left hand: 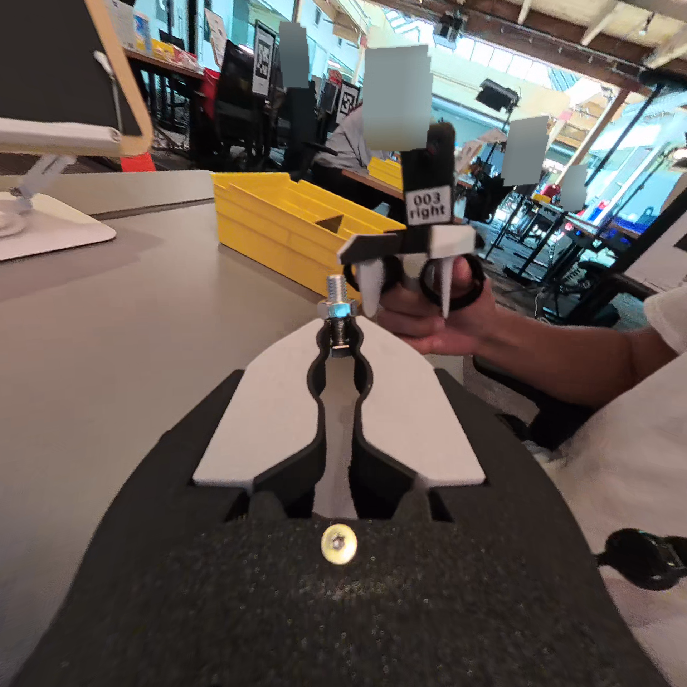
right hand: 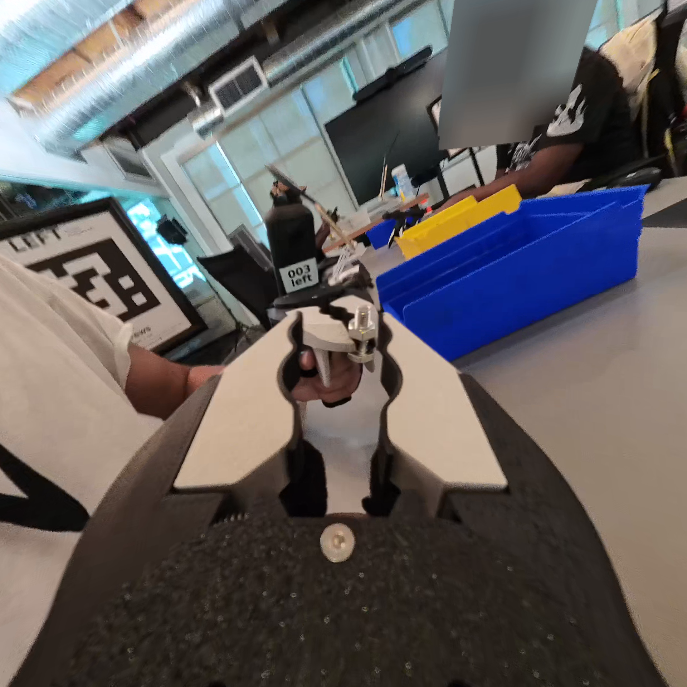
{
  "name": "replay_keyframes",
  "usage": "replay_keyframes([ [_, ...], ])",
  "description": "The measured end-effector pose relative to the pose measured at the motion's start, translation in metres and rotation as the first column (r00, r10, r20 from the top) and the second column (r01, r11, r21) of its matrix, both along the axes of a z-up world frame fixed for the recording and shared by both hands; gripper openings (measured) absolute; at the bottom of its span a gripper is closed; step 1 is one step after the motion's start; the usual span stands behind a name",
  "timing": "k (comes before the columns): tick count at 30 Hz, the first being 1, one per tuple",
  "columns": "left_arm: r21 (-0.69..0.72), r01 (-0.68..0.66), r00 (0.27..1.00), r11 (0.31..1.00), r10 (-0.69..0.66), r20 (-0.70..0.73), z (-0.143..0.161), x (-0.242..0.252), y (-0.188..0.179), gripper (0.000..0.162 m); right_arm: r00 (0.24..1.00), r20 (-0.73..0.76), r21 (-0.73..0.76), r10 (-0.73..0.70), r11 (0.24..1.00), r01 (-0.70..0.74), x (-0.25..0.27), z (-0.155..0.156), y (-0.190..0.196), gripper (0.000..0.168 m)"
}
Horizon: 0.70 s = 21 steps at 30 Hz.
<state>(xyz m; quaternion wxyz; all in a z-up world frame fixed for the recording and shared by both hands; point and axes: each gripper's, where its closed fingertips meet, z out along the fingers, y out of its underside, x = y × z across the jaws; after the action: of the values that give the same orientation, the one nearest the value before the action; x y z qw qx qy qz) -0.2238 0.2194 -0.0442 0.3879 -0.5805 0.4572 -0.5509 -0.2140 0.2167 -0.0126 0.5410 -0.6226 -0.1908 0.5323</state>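
A shared workshop or lab: exposed ceiling beams (left hand: 520, 22) and silver ducts (right hand: 111, 70), grey table (left hand: 130, 316), yellow (left hand: 297, 230) and blue parts bins (right hand: 520, 267), printed marker boards (right hand: 93, 279).

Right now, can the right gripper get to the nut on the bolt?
Probably yes. The right gripper is open, right beside the nut, with nothing between. The left gripper holds the bolt lower down.

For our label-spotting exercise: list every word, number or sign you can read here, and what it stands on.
I quote no writing; it stands here.
White label: right gripper's body.
White tag: body of left gripper, holding a bolt.
Framed poster, black square marker: left background.
Far posters: too blurred.
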Motion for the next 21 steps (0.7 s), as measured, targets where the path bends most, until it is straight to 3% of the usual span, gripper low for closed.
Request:
replay_keyframes([
  [2,0.052,0.016,1.000,0.999,-0.016,-0.008,-0.002,0.001,-0.010,0.009,0.998,0.066,0.013,0.005,1.000,-0.006,-0.005,-0.009,-0.002,0.024],
  [7,0.049,0.065,0.998,0.997,-0.066,0.022,-0.001,0.004,-0.030,0.009,0.998,0.057,0.010,0.022,1.000,-0.023,-0.011,-0.014,-0.011,0.020],
  [10,0.051,0.080,0.996,0.995,-0.081,0.024,0.000,0.008,-0.037,0.009,0.997,0.064,0.029,0.051,0.998,-0.053,-0.015,-0.013,-0.020,0.009],
  [13,0.037,0.075,0.997,0.996,-0.076,0.008,-0.008,0.012,-0.038,0.009,0.989,0.147,0.037,0.022,0.999,-0.028,-0.010,-0.021,-0.020,0.009],
  [14,0.043,0.066,0.998,0.997,-0.066,0.000,-0.012,0.014,-0.036,0.012,0.984,0.177,0.045,-0.018,0.999,0.010,-0.006,-0.025,-0.017,0.009],
  [16,0.073,0.051,0.999,0.996,-0.050,-0.011,-0.019,0.016,-0.034,0.045,0.976,0.200,0.061,-0.089,0.995,0.078,0.001,-0.028,-0.011,0.009],
  [17,0.087,0.050,0.998,0.995,-0.047,-0.030,-0.024,0.018,-0.034,0.053,0.975,0.197,0.060,-0.105,0.994,0.095,0.004,-0.028,-0.010,0.009],
  [21,0.111,0.060,0.996,0.992,-0.052,-0.076,-0.034,0.023,-0.038,0.054,0.976,0.191,0.059,-0.106,0.994,0.096,0.006,-0.028,-0.013,0.009],
])
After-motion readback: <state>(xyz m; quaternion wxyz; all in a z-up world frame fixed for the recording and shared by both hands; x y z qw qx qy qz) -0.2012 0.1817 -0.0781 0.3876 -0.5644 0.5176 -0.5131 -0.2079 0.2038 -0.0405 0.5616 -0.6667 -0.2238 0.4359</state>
